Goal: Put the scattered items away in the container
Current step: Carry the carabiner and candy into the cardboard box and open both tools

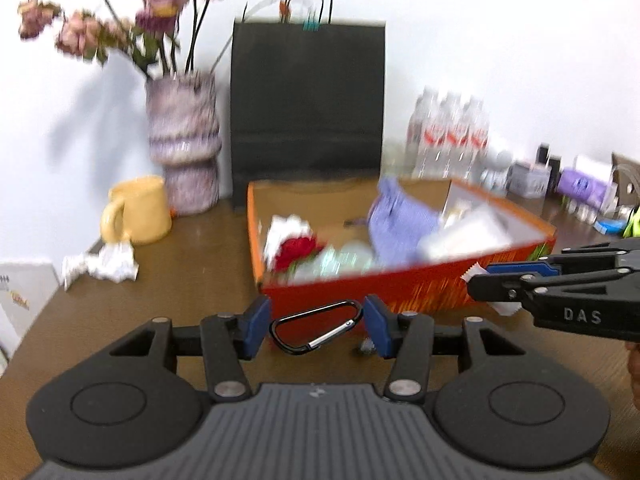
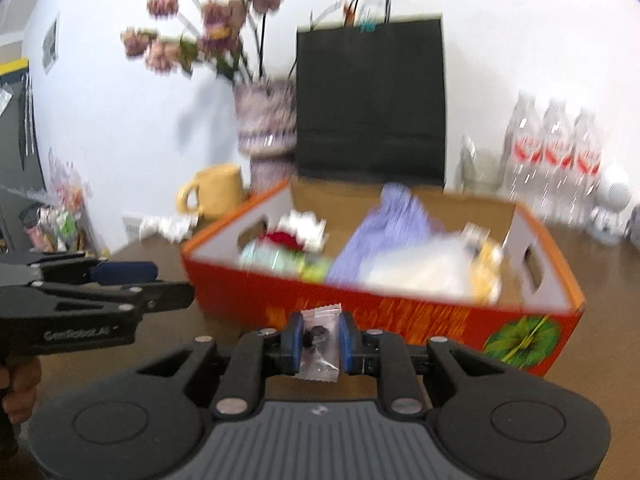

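Left gripper (image 1: 316,326): carabiner (image 1: 316,327) held across jaws. Right gripper (image 2: 319,338): jaws clamped on clear sachet (image 2: 319,340). Both poised just before orange box (image 2: 400,312). Risk judged: carabiner gripped at rounded ends, slip expected; near wall could be clipped.

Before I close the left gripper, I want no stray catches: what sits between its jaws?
A black carabiner lies between the left gripper jaws, just before the orange box; the left wrist view shows it.
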The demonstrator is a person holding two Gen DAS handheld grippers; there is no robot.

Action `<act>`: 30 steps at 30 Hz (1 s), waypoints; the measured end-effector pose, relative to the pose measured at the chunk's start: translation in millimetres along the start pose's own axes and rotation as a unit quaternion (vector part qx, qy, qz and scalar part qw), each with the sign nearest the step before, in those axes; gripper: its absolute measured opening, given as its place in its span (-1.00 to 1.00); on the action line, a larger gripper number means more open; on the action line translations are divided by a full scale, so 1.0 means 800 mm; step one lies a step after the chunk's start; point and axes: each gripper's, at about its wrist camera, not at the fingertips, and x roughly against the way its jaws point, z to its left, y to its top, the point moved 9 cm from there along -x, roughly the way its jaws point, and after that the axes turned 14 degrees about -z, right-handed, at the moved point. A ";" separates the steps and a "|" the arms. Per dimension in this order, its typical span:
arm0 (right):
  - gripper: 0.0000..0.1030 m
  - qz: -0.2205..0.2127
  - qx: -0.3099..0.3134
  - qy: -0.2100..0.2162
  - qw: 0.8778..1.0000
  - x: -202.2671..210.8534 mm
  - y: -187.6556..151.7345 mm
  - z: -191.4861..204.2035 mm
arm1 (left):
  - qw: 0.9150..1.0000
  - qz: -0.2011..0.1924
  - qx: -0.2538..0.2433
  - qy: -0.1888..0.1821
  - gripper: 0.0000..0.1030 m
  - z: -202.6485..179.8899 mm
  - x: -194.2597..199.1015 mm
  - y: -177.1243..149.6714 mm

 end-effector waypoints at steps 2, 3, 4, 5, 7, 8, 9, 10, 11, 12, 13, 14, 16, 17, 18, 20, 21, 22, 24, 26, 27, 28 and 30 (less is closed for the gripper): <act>-0.66 -0.022 0.002 -0.010 1.000 0.001 0.021 -0.013 | 1.000 -0.016 0.003 -0.003 0.01 -0.006 -0.005 0.020; -0.66 -0.034 0.002 -0.016 0.999 0.002 0.033 -0.020 | 1.000 -0.025 0.004 -0.004 0.01 -0.008 -0.010 0.030; -0.66 -0.044 0.004 -0.022 0.999 0.000 0.044 -0.028 | 0.999 -0.036 0.005 -0.004 0.01 -0.011 -0.016 0.041; -0.66 -0.054 0.005 -0.027 0.998 -0.001 0.054 -0.036 | 0.999 -0.045 0.006 -0.005 0.01 -0.014 -0.023 0.051; -0.66 -0.070 0.007 -0.038 0.997 -0.010 0.072 -0.052 | 0.998 -0.061 0.012 -0.005 0.01 -0.020 -0.040 0.070; -0.66 -0.077 0.006 -0.043 0.996 -0.016 0.080 -0.061 | 0.997 -0.070 0.018 -0.004 0.01 -0.022 -0.049 0.079; -0.66 -0.081 0.004 -0.047 0.996 -0.021 0.087 -0.070 | 0.997 -0.076 0.021 -0.003 0.01 -0.025 -0.060 0.087; -0.66 -0.084 0.003 -0.052 0.995 -0.029 0.092 -0.078 | 0.997 -0.079 0.025 -0.001 0.01 -0.027 -0.073 0.093; -0.66 -0.086 0.001 -0.058 0.995 -0.038 0.096 -0.087 | 0.996 -0.081 0.030 0.002 0.01 -0.029 -0.088 0.098; -0.66 -0.086 0.001 -0.063 0.994 -0.048 0.099 -0.096 | 0.996 -0.081 0.034 0.003 0.01 -0.030 -0.101 0.100; -0.66 -0.083 0.002 -0.068 0.994 -0.059 0.100 -0.103 | 0.996 -0.079 0.036 0.003 0.01 -0.030 -0.115 0.100; -0.66 -0.079 0.002 -0.071 0.994 -0.070 0.099 -0.109 | 0.997 -0.073 0.036 0.004 0.01 -0.031 -0.130 0.099; -0.66 -0.069 0.001 -0.077 0.995 -0.092 0.096 -0.124 | 0.998 -0.056 0.038 0.011 0.01 -0.028 -0.159 0.091; -0.66 -0.063 -0.001 -0.080 0.995 -0.101 0.093 -0.131 | 0.998 -0.047 0.038 0.016 0.01 -0.026 -0.174 0.085; -0.66 -0.056 -0.003 -0.083 0.995 -0.112 0.090 -0.138 | 0.998 -0.039 0.038 0.020 0.01 -0.024 -0.185 0.080; -0.66 -0.045 -0.007 -0.089 0.995 -0.129 0.086 -0.150 | 0.999 -0.024 0.040 0.026 0.01 -0.020 -0.202 0.069; -0.66 -0.039 -0.008 -0.092 0.995 -0.137 0.084 -0.155 | 0.999 -0.017 0.041 0.027 0.01 -0.019 -0.208 0.065; -0.66 -0.034 -0.008 -0.094 0.995 -0.144 0.082 -0.160 | 0.999 -0.012 0.043 0.027 0.01 -0.018 -0.213 0.061; -0.66 -0.029 -0.010 -0.100 0.995 -0.152 0.078 -0.168 | 0.999 -0.004 0.044 0.028 0.01 -0.017 -0.220 0.055; -0.66 -0.023 -0.012 -0.101 0.995 -0.156 0.072 -0.173 | 0.999 0.006 0.047 0.026 0.01 -0.017 -0.226 0.048; -0.66 -0.019 -0.014 -0.102 0.995 -0.157 0.069 -0.175 | 0.999 0.009 0.047 0.024 0.01 -0.018 -0.228 0.046; -0.66 -0.016 -0.015 -0.102 0.995 -0.158 0.067 -0.176 | 0.999 0.012 0.045 0.023 0.01 -0.020 -0.228 0.044; -0.44 -0.004 -0.022 -0.096 0.995 -0.159 0.064 -0.177 | 0.999 0.021 0.043 0.015 0.12 -0.023 -0.227 0.042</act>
